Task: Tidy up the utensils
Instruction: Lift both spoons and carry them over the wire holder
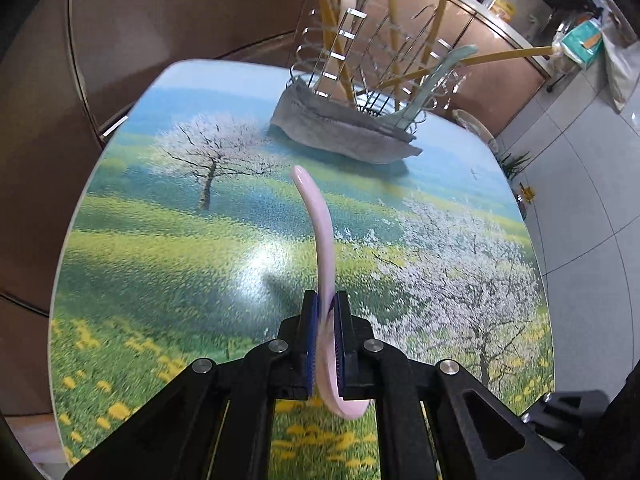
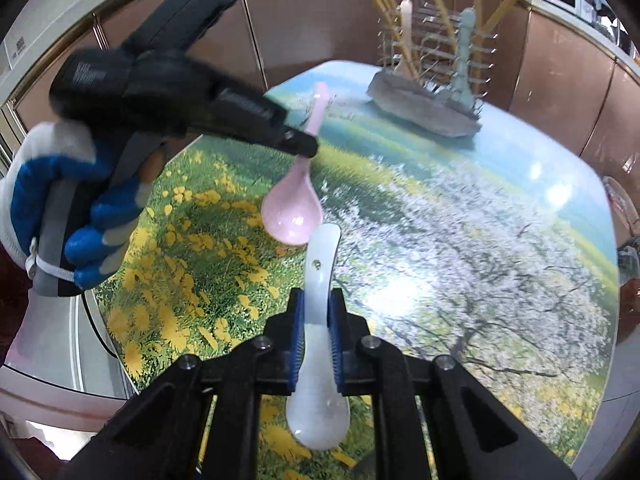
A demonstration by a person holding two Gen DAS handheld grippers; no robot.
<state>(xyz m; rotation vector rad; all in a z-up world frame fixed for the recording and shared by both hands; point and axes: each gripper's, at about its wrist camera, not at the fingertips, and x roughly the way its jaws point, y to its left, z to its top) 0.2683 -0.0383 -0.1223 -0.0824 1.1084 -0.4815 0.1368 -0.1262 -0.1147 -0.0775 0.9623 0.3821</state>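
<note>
My left gripper [image 1: 328,300] is shut on a pink spoon [image 1: 318,232], whose handle curves up and away while the bowl hangs below the pads. From the right wrist the same pink spoon [image 2: 294,208] hangs above the table in the left gripper [image 2: 300,146], bowl nearest me. My right gripper [image 2: 316,300] is shut on a white spoon [image 2: 318,320], handle forward, bowl under the fingers. A wire utensil rack [image 1: 372,76] stands at the table's far end and holds yellow chopsticks, a pale pink spoon and a green spoon. The right wrist view shows that rack [image 2: 436,60] at the upper right.
The table [image 1: 168,248] carries a printed meadow with blossoming trees. A grey folded cloth [image 1: 344,128] lies under the rack. A hand in a blue and white glove [image 2: 80,216] holds the left gripper. Brown cabinet doors [image 1: 168,12] stand behind; a tiled floor [image 1: 592,184] lies to the right.
</note>
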